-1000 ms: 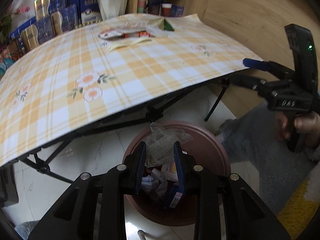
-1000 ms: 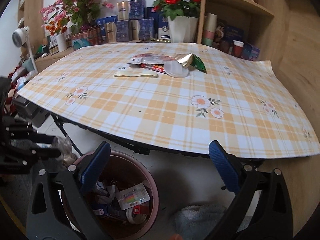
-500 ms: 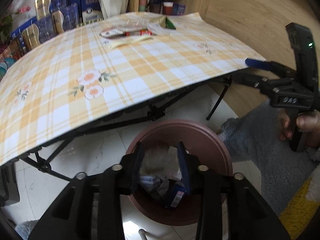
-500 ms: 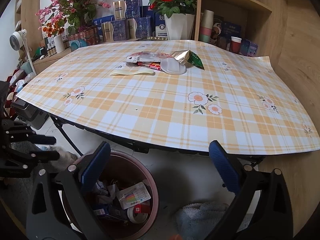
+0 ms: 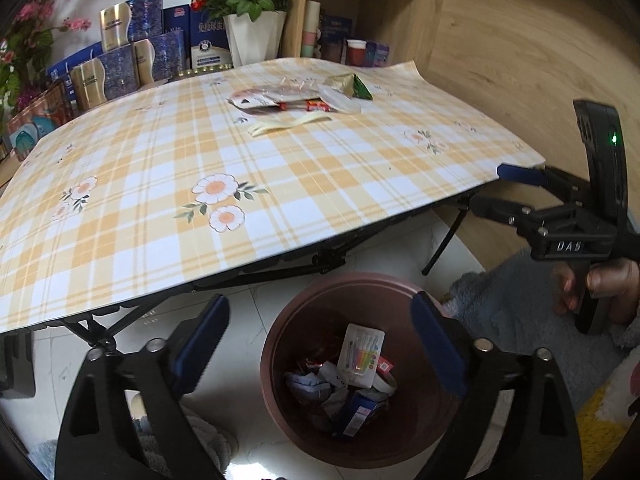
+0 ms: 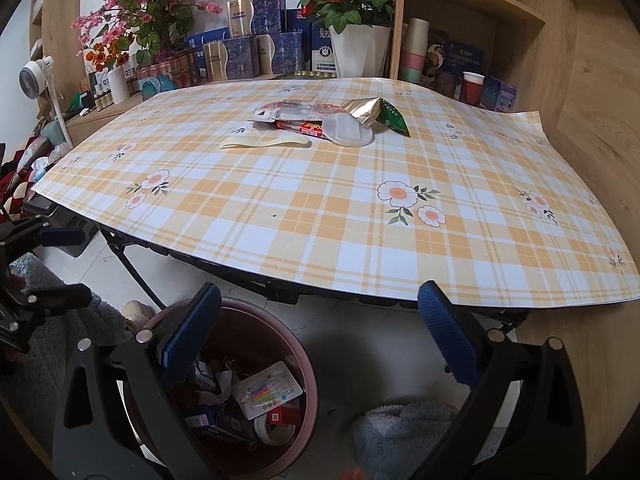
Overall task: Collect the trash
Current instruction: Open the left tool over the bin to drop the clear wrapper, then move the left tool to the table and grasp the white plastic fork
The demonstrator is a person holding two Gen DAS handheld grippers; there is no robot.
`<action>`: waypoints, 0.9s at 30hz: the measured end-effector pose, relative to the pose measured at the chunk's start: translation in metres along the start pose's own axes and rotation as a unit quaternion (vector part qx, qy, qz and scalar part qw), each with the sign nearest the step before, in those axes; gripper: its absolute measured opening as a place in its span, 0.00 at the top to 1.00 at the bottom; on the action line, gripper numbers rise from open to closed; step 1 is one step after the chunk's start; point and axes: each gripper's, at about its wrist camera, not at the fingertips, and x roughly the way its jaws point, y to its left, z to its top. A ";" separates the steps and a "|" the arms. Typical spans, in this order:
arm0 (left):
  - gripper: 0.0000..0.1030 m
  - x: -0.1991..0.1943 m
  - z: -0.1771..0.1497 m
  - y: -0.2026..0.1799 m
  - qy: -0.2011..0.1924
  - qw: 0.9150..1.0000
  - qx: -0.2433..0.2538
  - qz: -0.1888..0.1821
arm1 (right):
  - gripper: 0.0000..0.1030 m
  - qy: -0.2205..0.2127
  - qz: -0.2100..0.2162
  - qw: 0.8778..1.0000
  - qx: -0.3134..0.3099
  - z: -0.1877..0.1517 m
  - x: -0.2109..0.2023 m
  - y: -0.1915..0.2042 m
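Hovering over the maroon bin, the left gripper has its blue ribbed pads apart and still opening, with nothing between them; straight below its fingers lie the crumpled papers, a small blue carton and a clear blister card with coloured stripes already in the bin. The remaining trash sits ahead of and above this gripper, far across the checked tablecloth, well apart from the near edge. To the right, the right gripper is also spread wide and empty, its left pad over the bin's rim, its right pad just below the table edge. From it the pile lies ahead and slightly left: a pale, flat strip nearest, its long axis running crosswise to the fingers; behind it a red printed wrapper, a round translucent lid, crinkly clear film, and a gold-and-green foil pouch folded to a point. Neither hand looks clearly nearer. The thin strip lies flush on smooth vinyl, so pinching it will likely need a low, scraping approach across its width.
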 end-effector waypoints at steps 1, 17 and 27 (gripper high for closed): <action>0.06 -0.002 0.000 0.000 -0.004 1.000 -0.001 0.001 | 0.06 0.000 0.000 1.000 0.000 0.000 0.000 0.000; 0.06 -0.037 0.040 0.052 -0.097 0.990 -0.082 0.060 | 0.06 -0.009 0.035 0.996 0.084 0.019 0.002 -0.036; 0.06 -0.015 0.095 0.059 -0.096 0.992 -0.070 0.046 | 0.06 -0.020 0.020 0.994 0.106 0.050 0.011 -0.064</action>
